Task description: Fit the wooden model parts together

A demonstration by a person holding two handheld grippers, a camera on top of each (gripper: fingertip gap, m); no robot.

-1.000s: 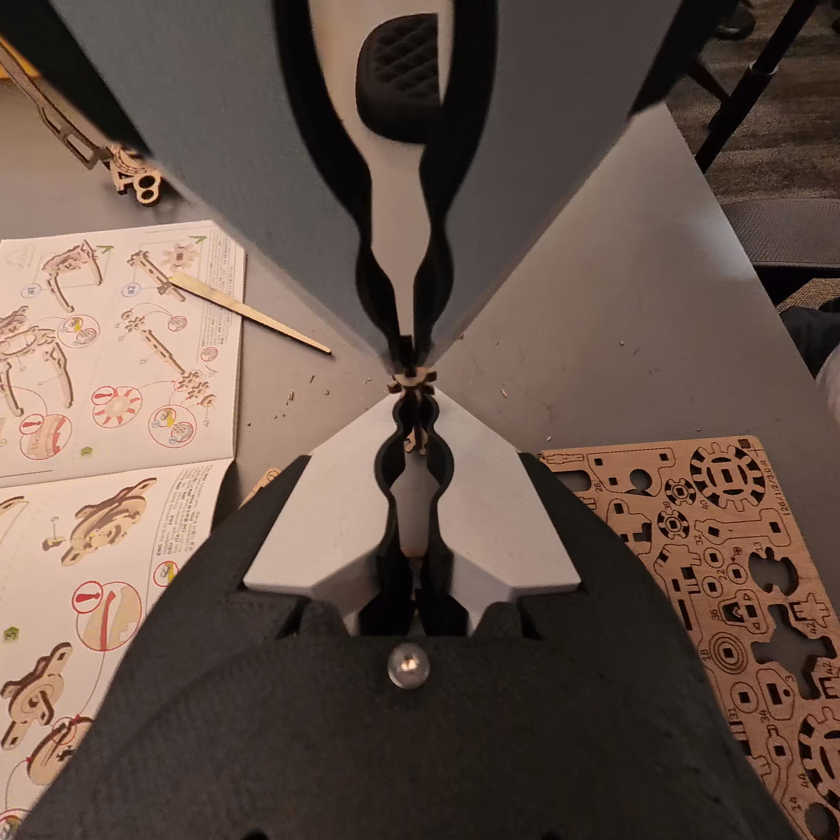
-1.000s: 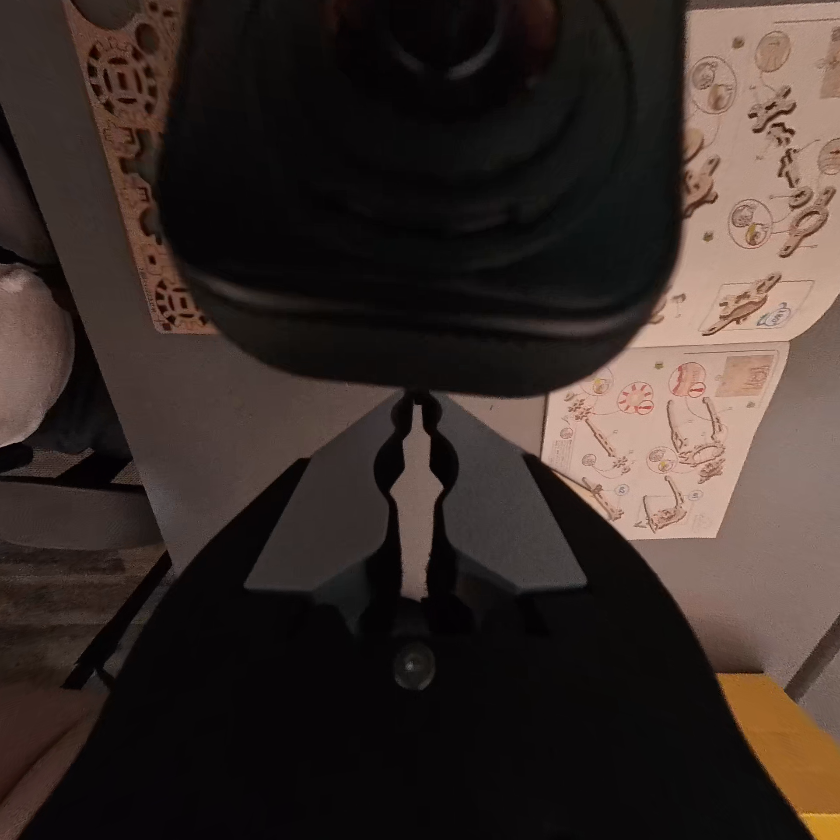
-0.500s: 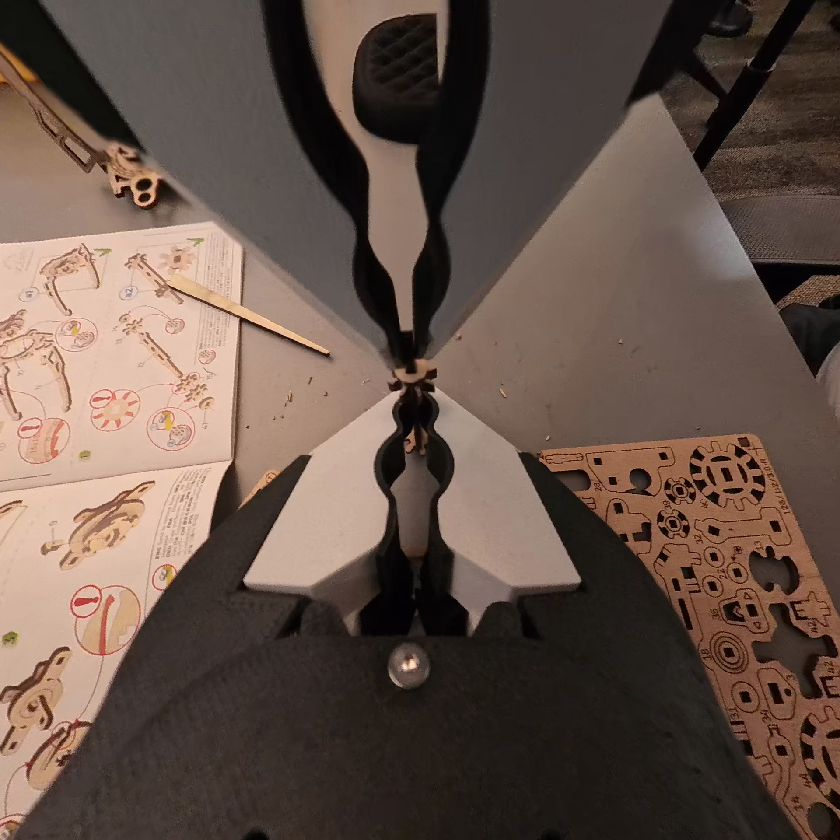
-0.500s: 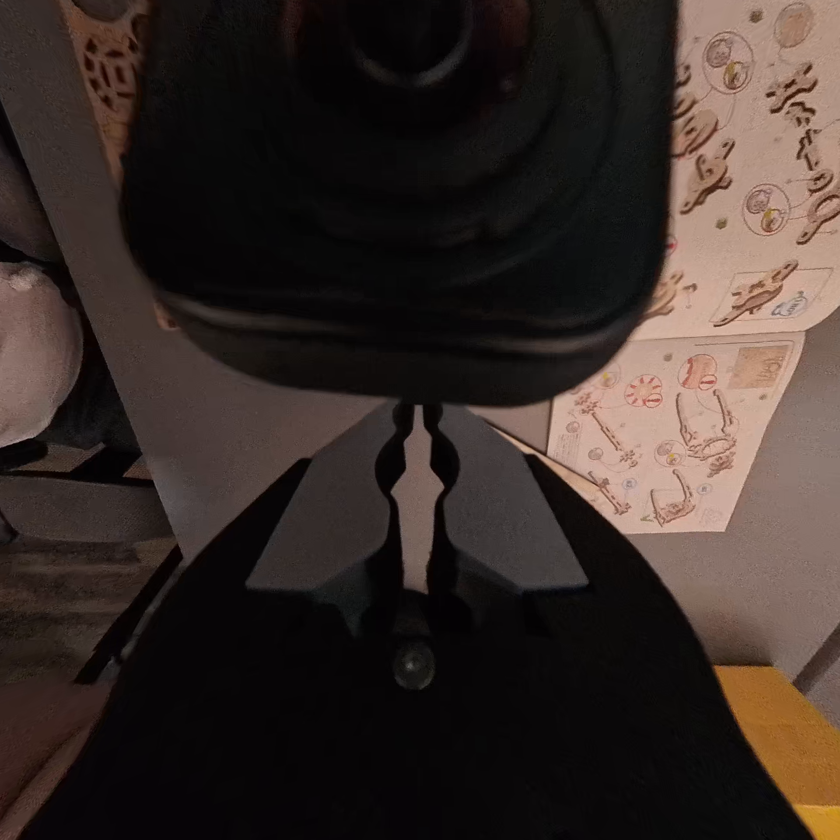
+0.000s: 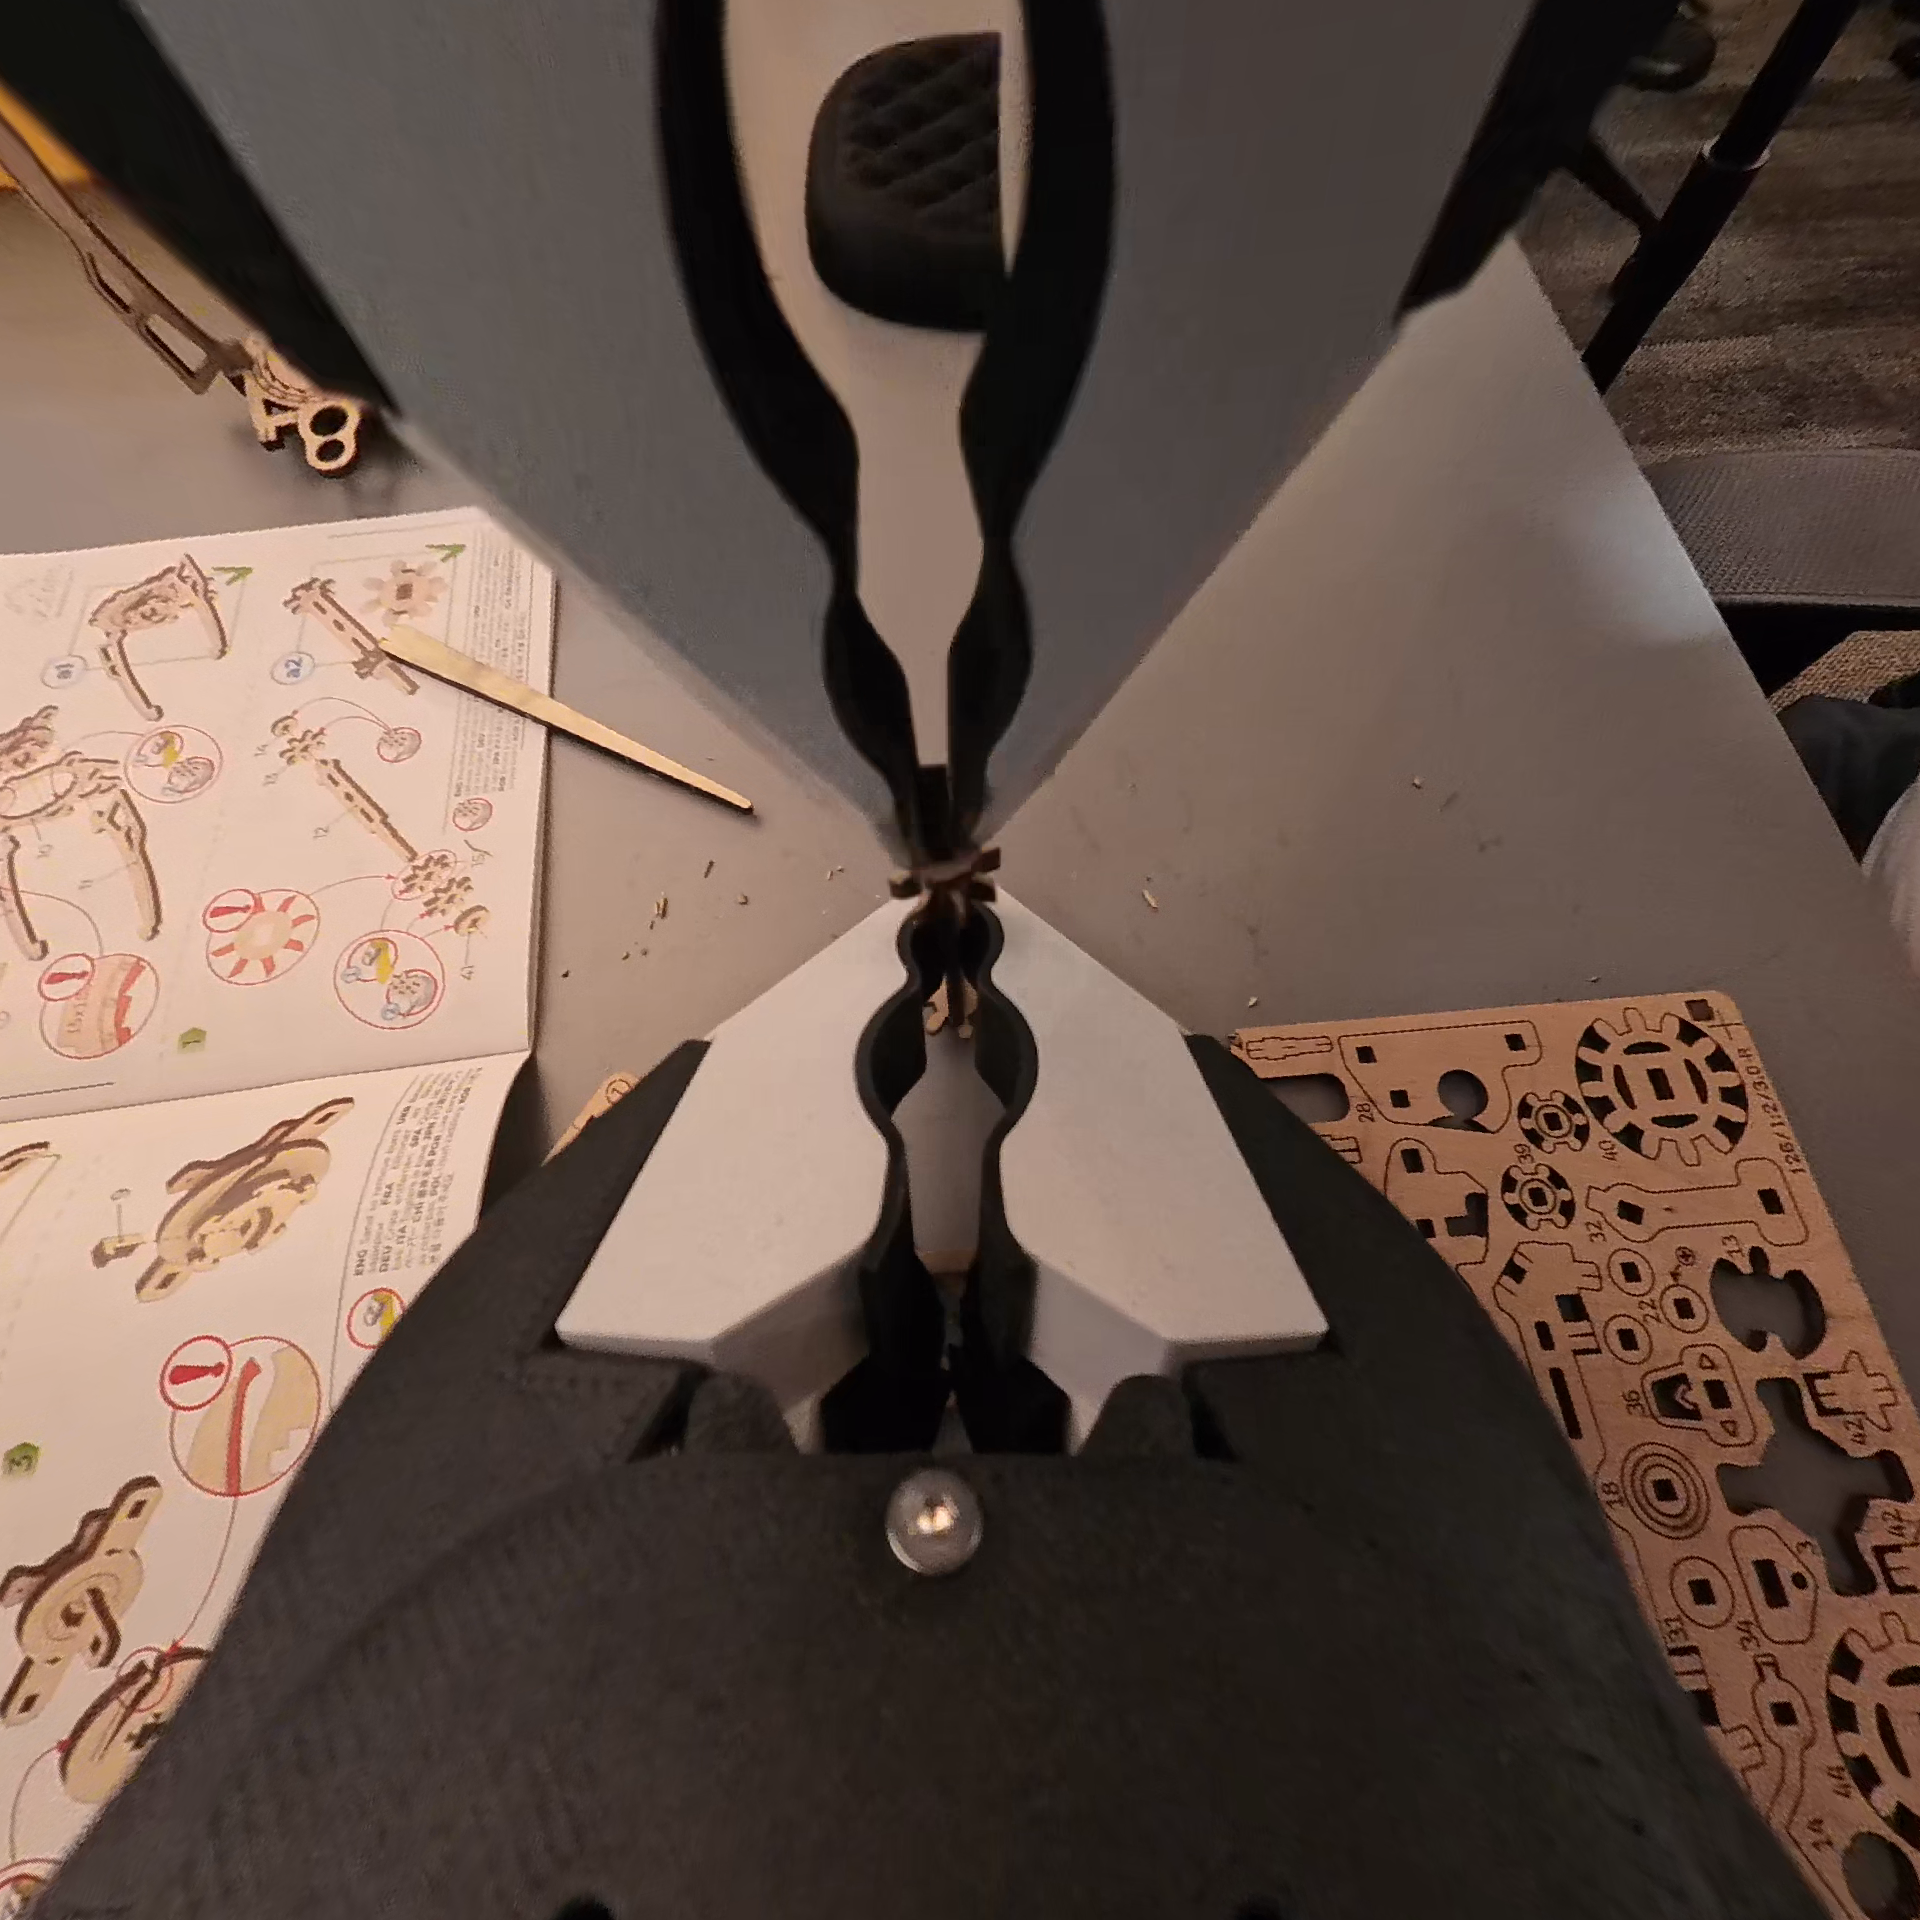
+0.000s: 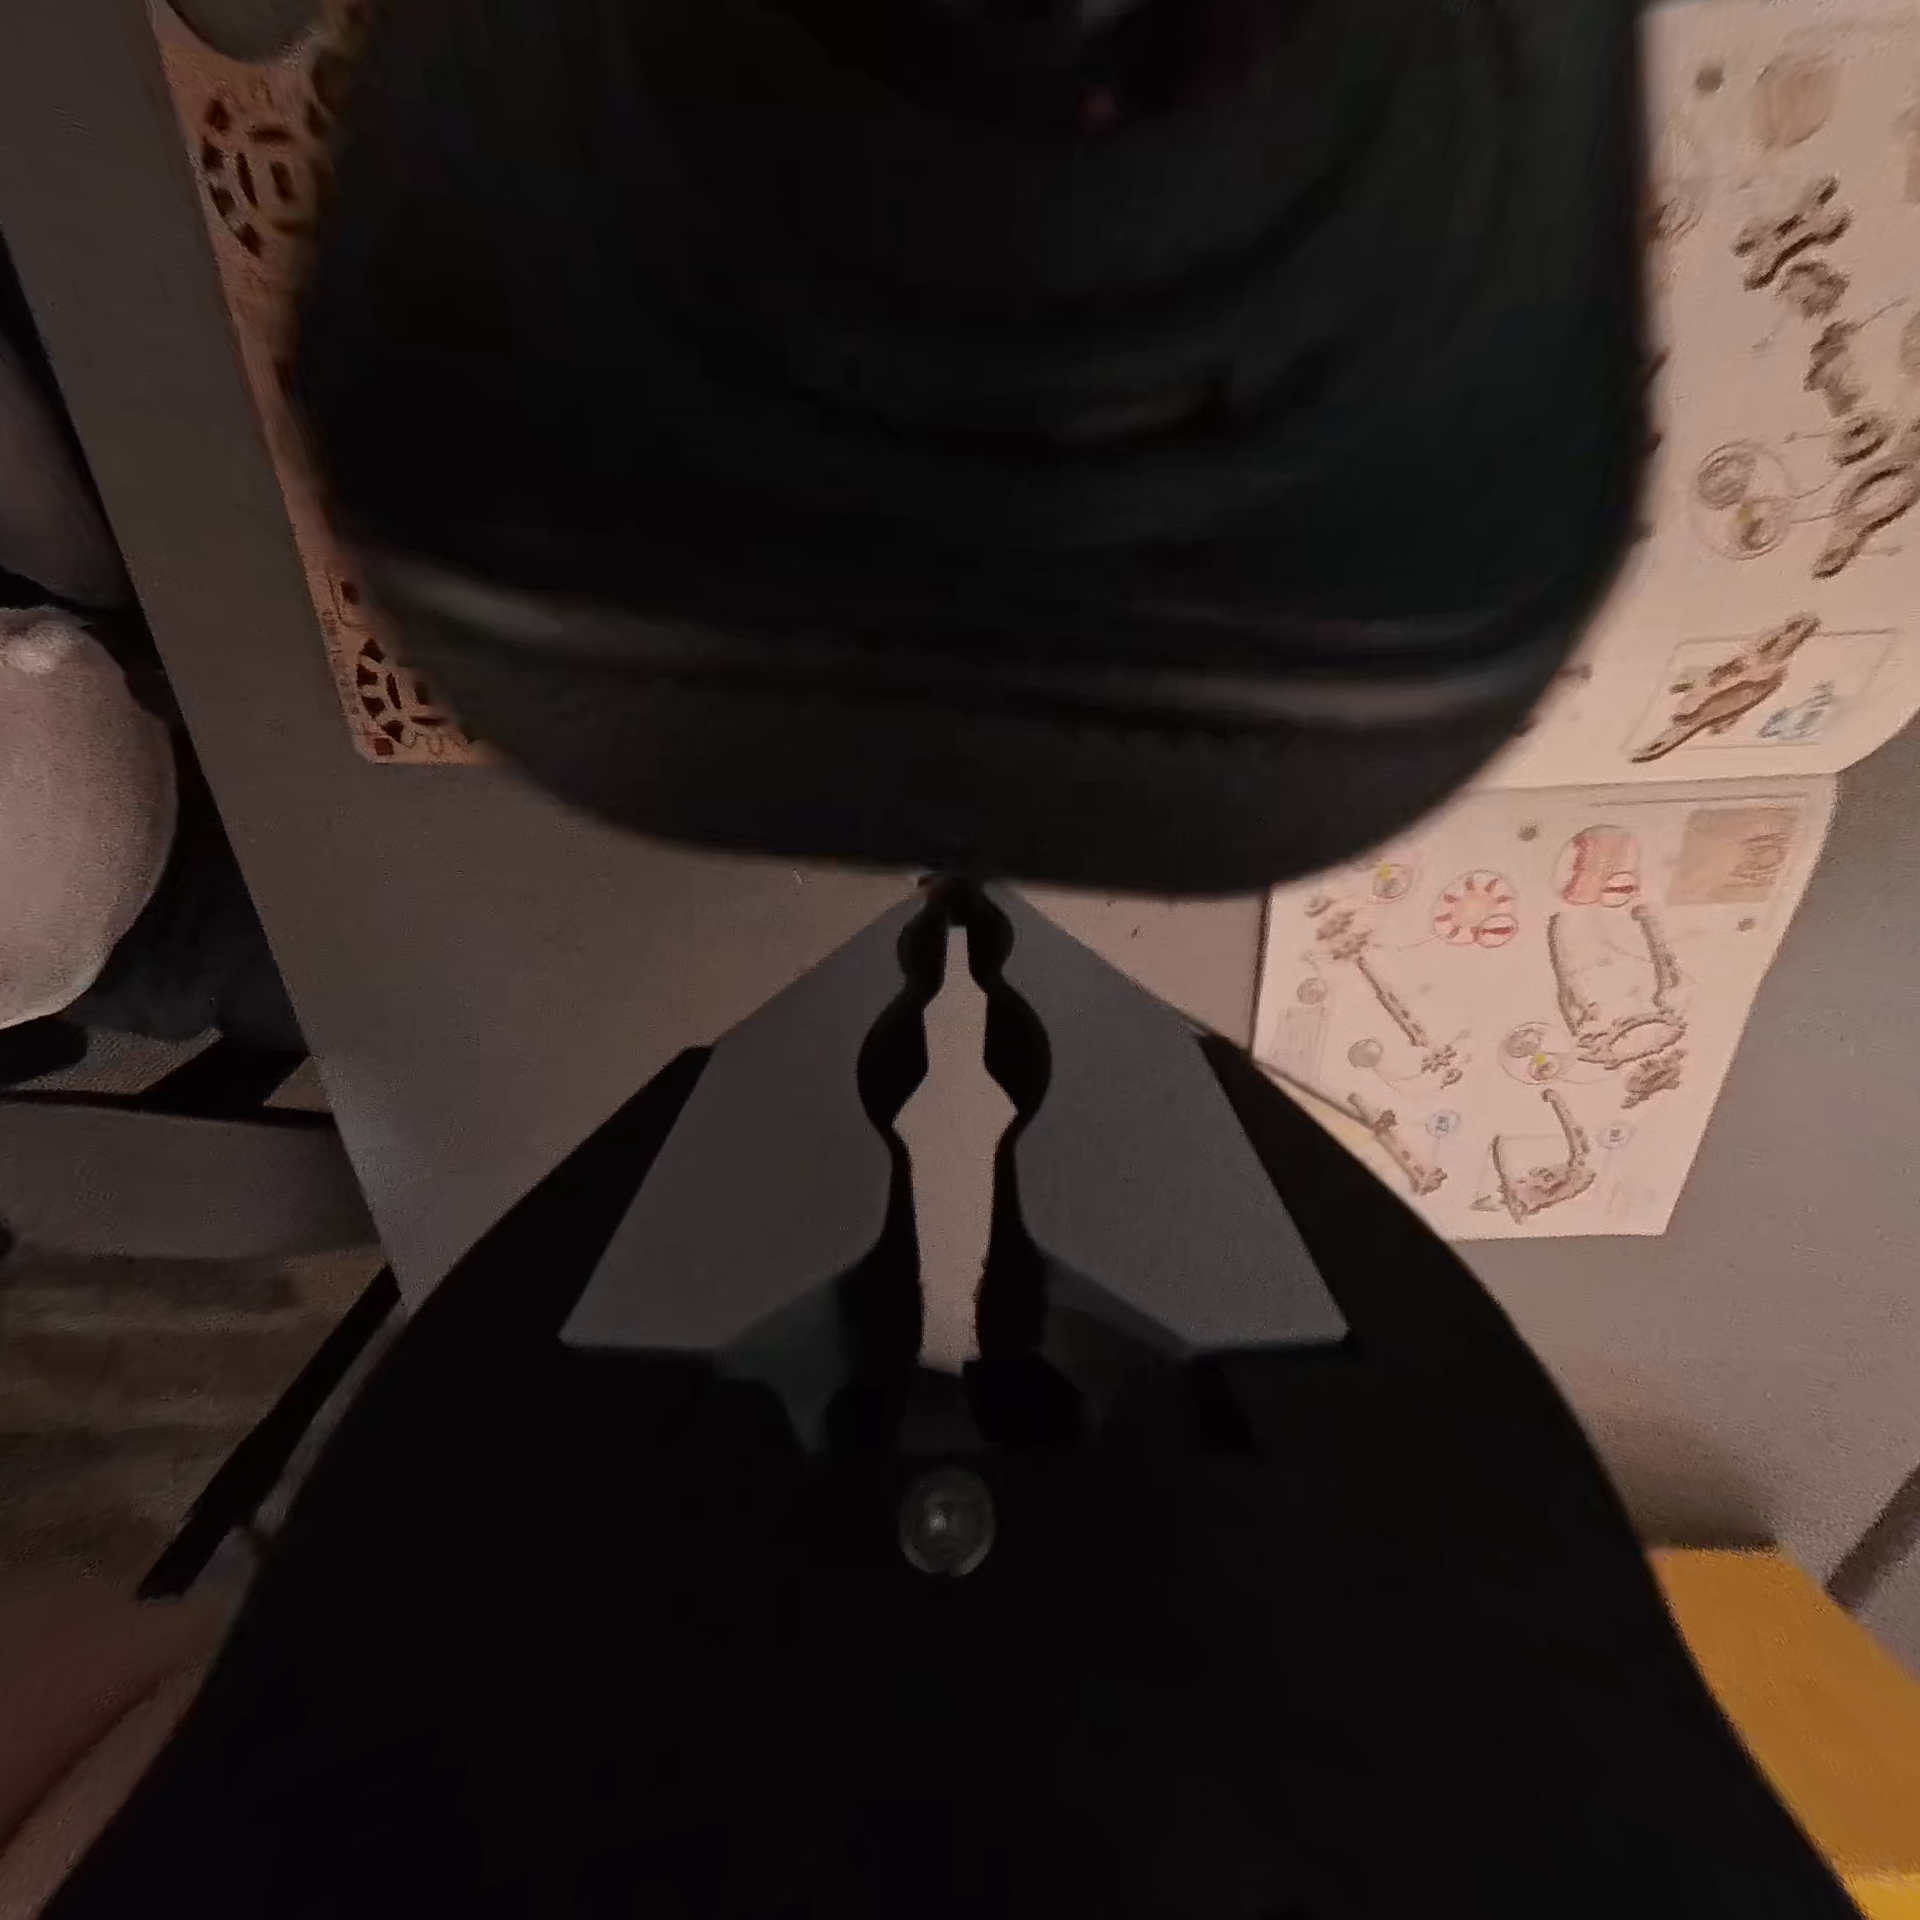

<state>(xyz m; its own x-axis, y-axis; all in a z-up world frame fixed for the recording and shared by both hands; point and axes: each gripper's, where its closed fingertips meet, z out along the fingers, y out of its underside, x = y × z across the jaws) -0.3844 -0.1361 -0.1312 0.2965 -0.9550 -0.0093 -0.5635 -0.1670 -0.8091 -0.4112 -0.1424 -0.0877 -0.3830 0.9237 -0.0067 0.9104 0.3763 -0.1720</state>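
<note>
- Against the frame a second ago, the left wrist view is nearly the same: the two grippers meet tip to tip at frame centre, and the gear (image 5: 943,871) sits between them as before.
- In the right wrist view, the dark body of the left gripper (image 6: 966,436) now fills more of the upper frame and is more blurred than a second ago.
- Left gripper (image 5: 943,935): fingers (image 5: 790,1164) clamped together on a thin wooden piece (image 5: 952,1006) just below the gear.
- Right gripper (image 5: 941,821): fingers (image 5: 582,395) closed on a dark stub that touches the gear from above.
- Counted in the left wrist view: one gear, one part sheet (image 5: 1662,1299) at lower right, one manual (image 5: 260,831) at left, one stick (image 5: 561,717) lying across the manual's edge, one part-built model (image 5: 301,416) at upper left.
- All lie on the grey surface (image 5: 1351,779).
- Wood crumbs are scattered near frame centre.
</note>
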